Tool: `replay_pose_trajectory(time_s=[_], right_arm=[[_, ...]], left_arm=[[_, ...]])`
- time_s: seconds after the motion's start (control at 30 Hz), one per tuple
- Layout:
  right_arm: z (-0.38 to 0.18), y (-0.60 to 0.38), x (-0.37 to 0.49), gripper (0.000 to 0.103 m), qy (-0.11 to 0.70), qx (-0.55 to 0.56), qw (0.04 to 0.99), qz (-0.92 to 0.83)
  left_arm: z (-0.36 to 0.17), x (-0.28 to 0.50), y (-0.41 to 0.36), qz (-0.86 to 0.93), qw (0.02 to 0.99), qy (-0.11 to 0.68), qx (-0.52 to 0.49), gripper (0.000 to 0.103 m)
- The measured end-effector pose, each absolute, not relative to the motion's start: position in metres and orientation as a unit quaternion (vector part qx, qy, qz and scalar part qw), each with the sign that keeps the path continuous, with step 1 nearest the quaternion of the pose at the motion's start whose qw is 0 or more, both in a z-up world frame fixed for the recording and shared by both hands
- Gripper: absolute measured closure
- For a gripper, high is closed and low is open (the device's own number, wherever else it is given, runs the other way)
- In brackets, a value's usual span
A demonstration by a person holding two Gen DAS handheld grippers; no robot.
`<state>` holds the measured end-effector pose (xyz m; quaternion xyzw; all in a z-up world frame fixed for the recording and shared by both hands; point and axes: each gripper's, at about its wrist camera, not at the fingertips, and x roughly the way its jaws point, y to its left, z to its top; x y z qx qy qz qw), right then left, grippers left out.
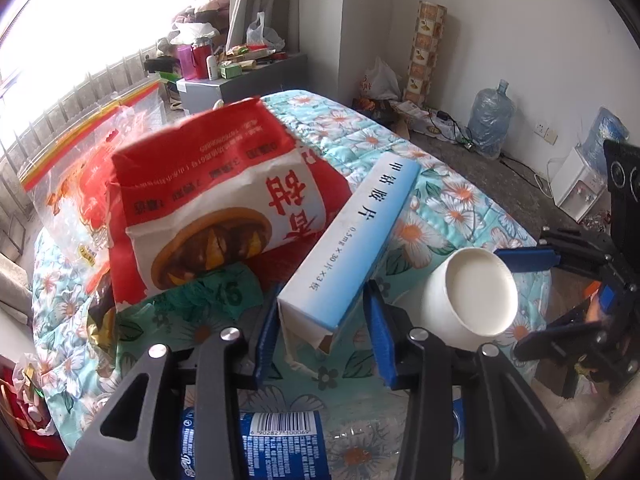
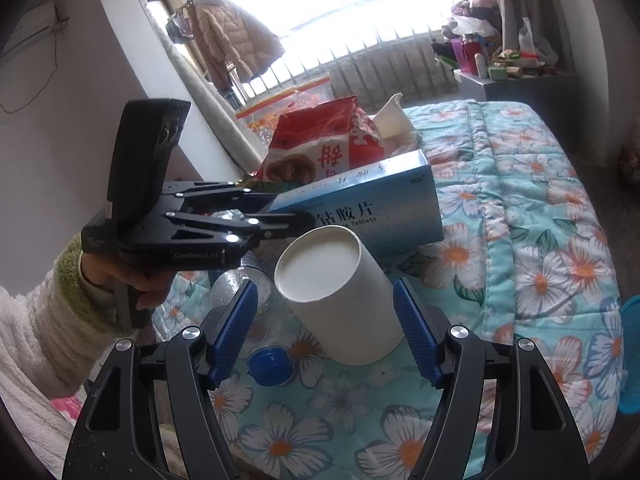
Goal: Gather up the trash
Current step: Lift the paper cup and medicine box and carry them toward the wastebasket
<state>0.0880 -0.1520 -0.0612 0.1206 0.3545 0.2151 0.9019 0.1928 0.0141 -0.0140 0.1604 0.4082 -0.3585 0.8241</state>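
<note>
Blue-white cardboard medicine box (image 1: 352, 236) rests on floral bed quilt (image 2: 540, 240), clamped in your left tool (image 1: 326, 344). Right tool (image 2: 326, 334) gapes around white paper cup (image 2: 340, 292); centre it, squeeze gently.

My left gripper (image 1: 324, 332) straddles the near end of the blue-and-white tablet box (image 1: 348, 248), blue pads flanking it; I can't tell whether they press. At ten o'clock of the box stands a red snack bag (image 1: 216, 200); at four o'clock a white paper cup (image 1: 472, 292) lies tipped, my right gripper (image 1: 560, 292) around it. A bottle label (image 1: 264, 448) shows at six o'clock on the floral quilt (image 1: 452, 200).
</note>
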Motion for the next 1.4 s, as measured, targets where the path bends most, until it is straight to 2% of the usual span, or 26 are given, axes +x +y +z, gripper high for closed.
replay_pose_trajectory(time_s=[0.37, 0.4, 0.5, 0.9, 1.4], right_arm=[[-0.069, -0.129, 0.100, 0.036, 0.354, 0.052, 0.913, 0.197], [-0.070, -0.130, 0.101, 0.039, 0.355, 0.053, 0.913, 0.195], [-0.070, -0.132, 0.102, 0.044, 0.357, 0.062, 0.912, 0.191], [-0.053, -0.157, 0.076, 0.045, 0.333, 0.109, 0.921, 0.173], [-0.029, -0.214, 0.035, 0.045, 0.286, 0.176, 0.935, 0.113]], left_arm=[[-0.009, 0.192, 0.020, -0.356, 0.830, 0.404, 0.146, 0.066], [-0.009, 0.191, 0.020, -0.356, 0.830, 0.404, 0.144, 0.066], [-0.009, 0.190, 0.020, -0.357, 0.830, 0.404, 0.142, 0.067], [-0.003, 0.179, 0.014, -0.363, 0.835, 0.390, 0.139, 0.069], [0.031, 0.145, -0.008, -0.388, 0.844, 0.344, 0.139, 0.069]])
